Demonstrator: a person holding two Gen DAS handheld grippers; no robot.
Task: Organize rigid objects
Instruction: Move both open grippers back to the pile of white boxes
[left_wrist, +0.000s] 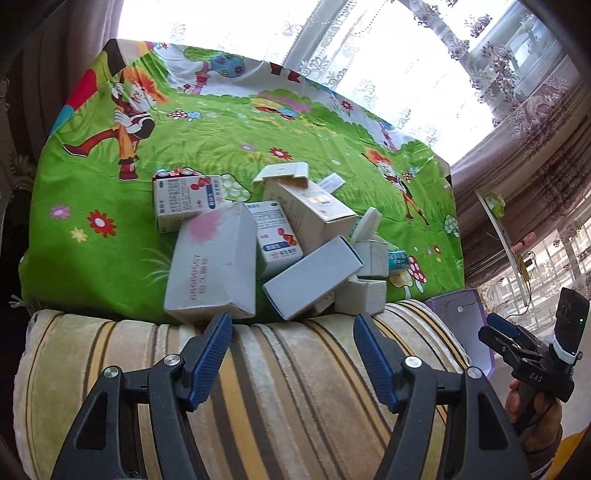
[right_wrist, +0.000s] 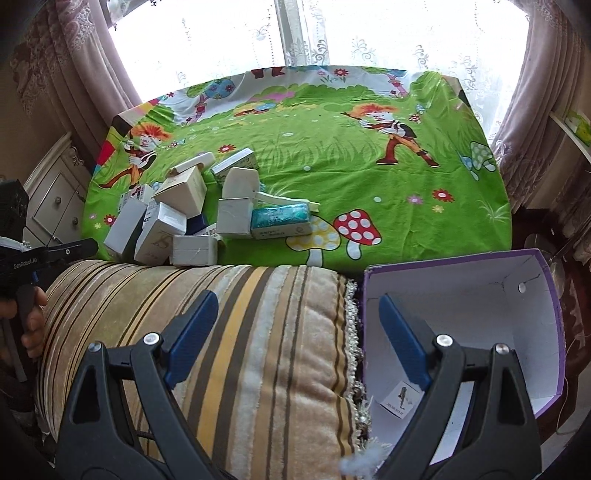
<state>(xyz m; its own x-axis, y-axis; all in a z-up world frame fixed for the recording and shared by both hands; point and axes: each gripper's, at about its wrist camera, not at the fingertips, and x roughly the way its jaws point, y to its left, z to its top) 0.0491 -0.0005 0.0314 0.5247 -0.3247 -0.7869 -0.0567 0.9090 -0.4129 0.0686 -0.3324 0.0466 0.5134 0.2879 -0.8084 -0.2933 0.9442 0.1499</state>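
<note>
With both the left gripper (left_wrist: 291, 325) and right gripper (right_wrist: 295, 306) wide open and holding nothing, the heap of boxes (left_wrist: 258, 243) just ahead of the left jaws leans loosely, so a careless grab could topple neighbours short of the purple box (right_wrist: 517, 295) under the right jaws.

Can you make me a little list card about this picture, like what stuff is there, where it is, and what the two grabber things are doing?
surface: green cartoon sheet
things to sort: pile of small cardboard boxes, jumbled and leaning on each other
near edge: striped cushion, in front of the pile
container: purple box, white inside, right of the cushion, no small boxes in it
left gripper: open, holding nothing, pointed at the pile
right gripper: open, holding nothing, over the cushion and purple box
</note>
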